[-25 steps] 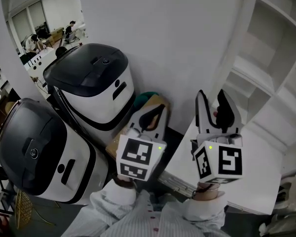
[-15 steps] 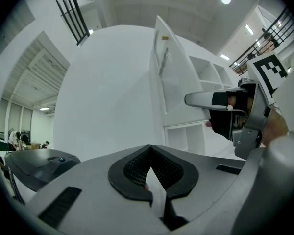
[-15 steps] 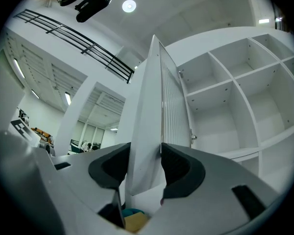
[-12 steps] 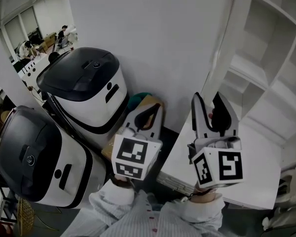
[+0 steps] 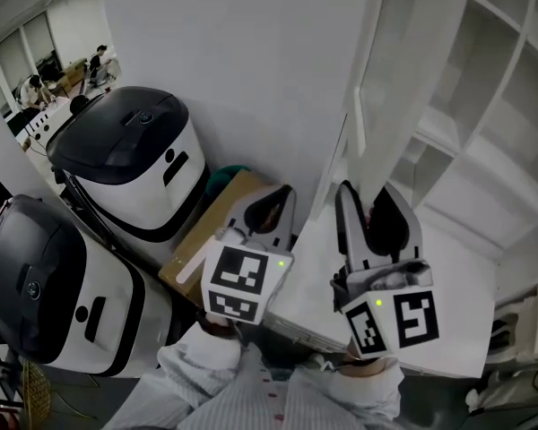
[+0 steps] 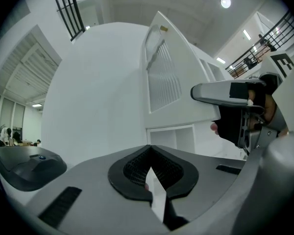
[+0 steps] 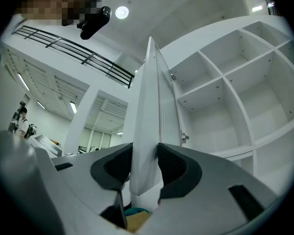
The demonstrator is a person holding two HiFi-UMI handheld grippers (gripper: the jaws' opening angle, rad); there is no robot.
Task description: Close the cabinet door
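Grip going on: the right gripper [image 7: 145, 153], its jaws having just been closing, pinches the free edge of the cabinet door [image 7: 149, 106], which stands wide open beside the shelves [image 7: 220, 97], likely to swing it shut, while the left gripper [image 6: 149, 150] hovers alongside, jaws pressed together, empty.

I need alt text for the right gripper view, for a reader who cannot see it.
The right gripper, whose fingers have just been closing, clamps the edge of the open white cabinet door. The white shelves of the cabinet show at the right of the door.
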